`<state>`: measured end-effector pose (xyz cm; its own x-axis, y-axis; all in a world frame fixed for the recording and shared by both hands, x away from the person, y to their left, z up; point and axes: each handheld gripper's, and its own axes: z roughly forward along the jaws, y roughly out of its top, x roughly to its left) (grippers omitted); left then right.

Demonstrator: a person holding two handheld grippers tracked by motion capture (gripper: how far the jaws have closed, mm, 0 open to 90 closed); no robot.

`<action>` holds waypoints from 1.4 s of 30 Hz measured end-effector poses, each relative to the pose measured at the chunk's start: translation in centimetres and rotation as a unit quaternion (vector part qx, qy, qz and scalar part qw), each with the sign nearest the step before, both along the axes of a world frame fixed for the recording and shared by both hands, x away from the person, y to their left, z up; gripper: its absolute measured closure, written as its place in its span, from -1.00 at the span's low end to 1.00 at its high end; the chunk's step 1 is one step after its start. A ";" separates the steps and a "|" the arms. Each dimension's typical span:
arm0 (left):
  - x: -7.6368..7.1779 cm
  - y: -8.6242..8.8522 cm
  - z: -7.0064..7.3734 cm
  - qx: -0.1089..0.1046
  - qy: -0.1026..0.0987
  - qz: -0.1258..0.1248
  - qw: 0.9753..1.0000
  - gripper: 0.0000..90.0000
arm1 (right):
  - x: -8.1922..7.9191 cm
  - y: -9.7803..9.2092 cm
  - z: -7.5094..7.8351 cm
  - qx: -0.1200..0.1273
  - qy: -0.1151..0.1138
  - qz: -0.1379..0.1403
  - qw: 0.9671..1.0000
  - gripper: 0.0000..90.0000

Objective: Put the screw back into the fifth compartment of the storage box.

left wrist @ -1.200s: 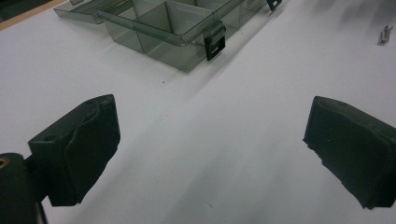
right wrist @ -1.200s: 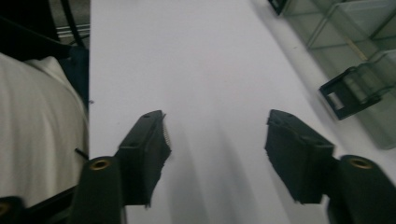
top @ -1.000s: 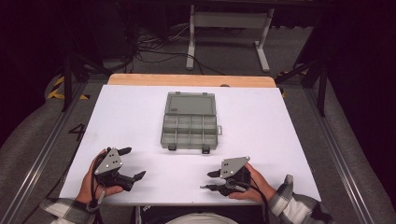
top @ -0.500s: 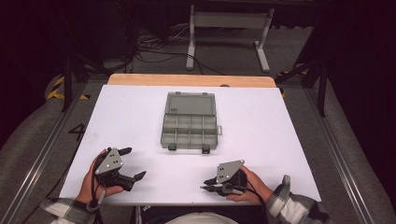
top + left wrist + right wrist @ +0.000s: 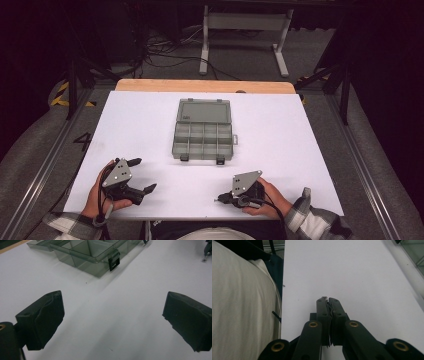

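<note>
Beyond both grippers' fingertips, well apart: open organizer box (image 5: 203, 132).

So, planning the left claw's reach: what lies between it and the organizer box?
Nothing: between the left claw and the organizer box there is bare white table, seen in the high and left gripper views.

This looks like a lab: a white table (image 5: 150, 130) on a metal frame, black curtains (image 5: 385, 60) around, and cables (image 5: 160, 50) on the grey floor (image 5: 240, 55).
</note>
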<state>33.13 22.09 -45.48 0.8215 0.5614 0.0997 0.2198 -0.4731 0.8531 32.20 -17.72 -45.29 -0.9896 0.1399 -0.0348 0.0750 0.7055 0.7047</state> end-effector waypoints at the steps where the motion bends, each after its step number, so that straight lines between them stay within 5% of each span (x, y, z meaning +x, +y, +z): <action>1: 0.0 0.0 0.0 0.001 0.000 -0.001 1.000 -0.91 | 0.0 -0.1 0.1 0.005 0.002 -0.001 1.000 0.96; 22: -0.1 0.0 0.1 -0.012 -0.004 0.001 1.000 -0.90 | 1.8 0.0 3.1 0.059 -0.033 -0.028 0.997 0.96; 33: 0.0 0.1 0.1 -0.009 -0.005 0.000 1.000 -0.90 | 5.5 3.2 5.4 0.078 -0.056 -0.046 0.994 0.96; 42: 0.1 0.0 0.0 -0.009 -0.005 0.000 1.000 -0.90 | 8.8 7.5 6.0 0.060 -0.064 -0.045 0.995 0.96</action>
